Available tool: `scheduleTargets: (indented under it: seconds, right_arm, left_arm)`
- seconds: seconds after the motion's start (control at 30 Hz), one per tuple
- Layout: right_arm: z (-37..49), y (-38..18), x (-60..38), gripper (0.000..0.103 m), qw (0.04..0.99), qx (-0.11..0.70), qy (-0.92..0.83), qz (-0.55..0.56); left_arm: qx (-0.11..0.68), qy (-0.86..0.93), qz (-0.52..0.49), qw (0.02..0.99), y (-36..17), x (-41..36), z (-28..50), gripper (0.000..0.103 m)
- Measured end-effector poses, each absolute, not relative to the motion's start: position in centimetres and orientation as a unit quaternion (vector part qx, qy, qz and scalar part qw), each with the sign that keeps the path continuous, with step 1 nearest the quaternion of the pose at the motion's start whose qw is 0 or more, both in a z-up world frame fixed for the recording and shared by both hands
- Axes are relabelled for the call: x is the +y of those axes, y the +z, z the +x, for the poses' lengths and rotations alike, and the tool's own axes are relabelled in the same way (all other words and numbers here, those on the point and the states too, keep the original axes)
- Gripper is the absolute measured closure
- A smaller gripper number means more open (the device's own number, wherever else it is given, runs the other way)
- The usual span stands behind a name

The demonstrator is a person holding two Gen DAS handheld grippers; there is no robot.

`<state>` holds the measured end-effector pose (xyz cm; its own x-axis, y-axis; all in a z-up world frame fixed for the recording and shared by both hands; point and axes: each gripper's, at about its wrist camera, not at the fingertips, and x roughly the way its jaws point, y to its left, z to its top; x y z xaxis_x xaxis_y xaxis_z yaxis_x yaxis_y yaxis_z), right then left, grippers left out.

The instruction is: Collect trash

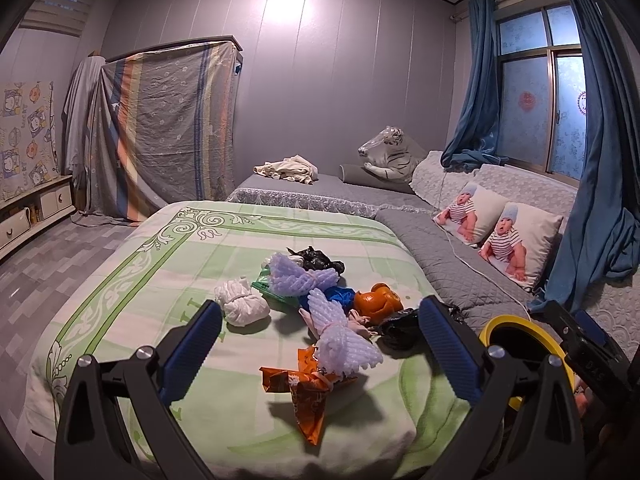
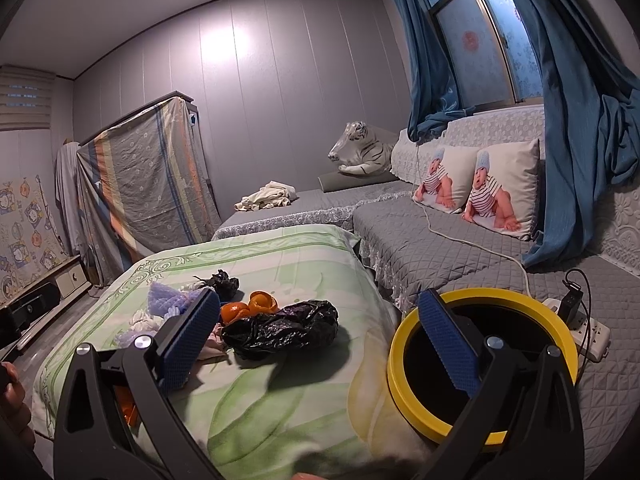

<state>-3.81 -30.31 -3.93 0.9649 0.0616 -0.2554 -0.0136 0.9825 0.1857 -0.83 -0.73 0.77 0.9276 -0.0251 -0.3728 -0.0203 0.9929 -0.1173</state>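
Mixed trash pile (image 1: 320, 300) on green bedspread, yellow-rimmed bin (image 2: 404, 344) beside

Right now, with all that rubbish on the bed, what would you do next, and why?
Probably lower the open left gripper onto the orange wrapper, the nearest piece under its fingers. Both grippers are empty, and the yellow bin waits open beside the bed.

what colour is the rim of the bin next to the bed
Yellow, with a dark inside. The bin shows best in the right wrist view.

Glossy crinkled plastic bag (image 2: 282, 330), matt cloth bedspread (image 2: 280, 400)
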Motion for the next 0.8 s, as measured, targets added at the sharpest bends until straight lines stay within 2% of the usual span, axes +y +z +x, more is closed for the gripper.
scheduleTargets:
  seconds: [0.8]
  right_arm:
    - [-3.79,-3.90,-30.37,0.008,0.987,0.131,0.020,0.092]
  left_arm:
    - [0.190,-0.004,-0.062,0.980,0.70,-0.71,-0.98,0.008]
